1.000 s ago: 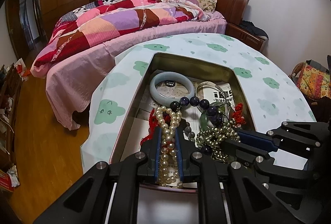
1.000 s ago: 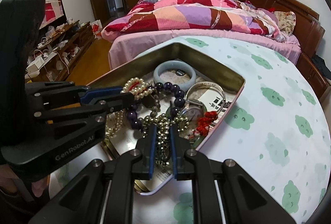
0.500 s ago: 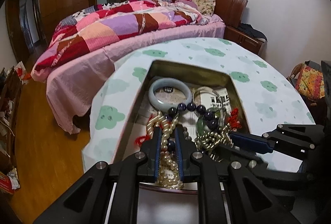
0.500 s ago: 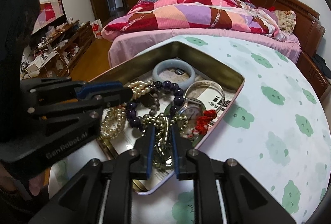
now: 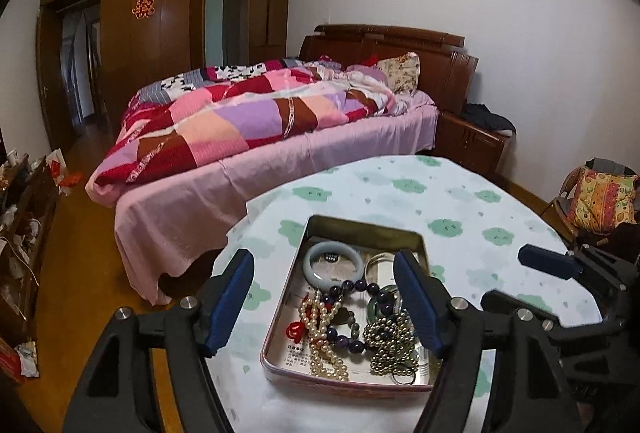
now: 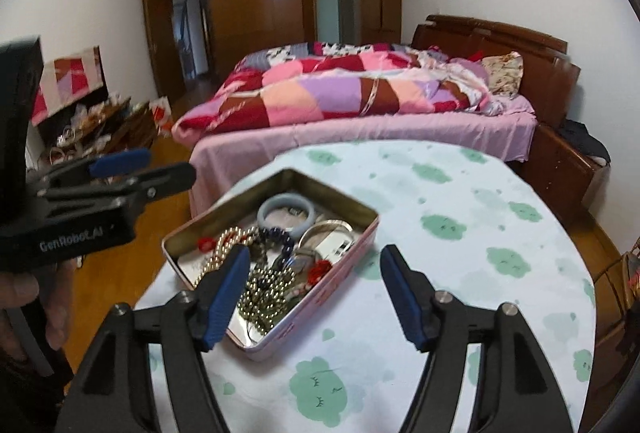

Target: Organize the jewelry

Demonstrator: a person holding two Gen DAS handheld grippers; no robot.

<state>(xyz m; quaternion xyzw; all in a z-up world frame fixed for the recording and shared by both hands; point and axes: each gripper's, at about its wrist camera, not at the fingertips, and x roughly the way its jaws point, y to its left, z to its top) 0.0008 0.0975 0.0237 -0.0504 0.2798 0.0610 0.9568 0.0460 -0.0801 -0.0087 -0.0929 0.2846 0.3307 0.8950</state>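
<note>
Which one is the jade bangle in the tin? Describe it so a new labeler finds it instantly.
On the round table with the cloud-print cloth sits an open metal tin of jewelry. The jade bangle lies at the tin's far end, toward the bed. It is the only thick, smooth, pale blue-green solid ring; its neighbours are strung beads, like the pearl strand and the dark purple bead bracelet.

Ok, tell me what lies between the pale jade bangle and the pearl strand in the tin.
In the left wrist view, a string of dark purple beads curves between the jade bangle and the pearl strand, inside the tin.
</note>
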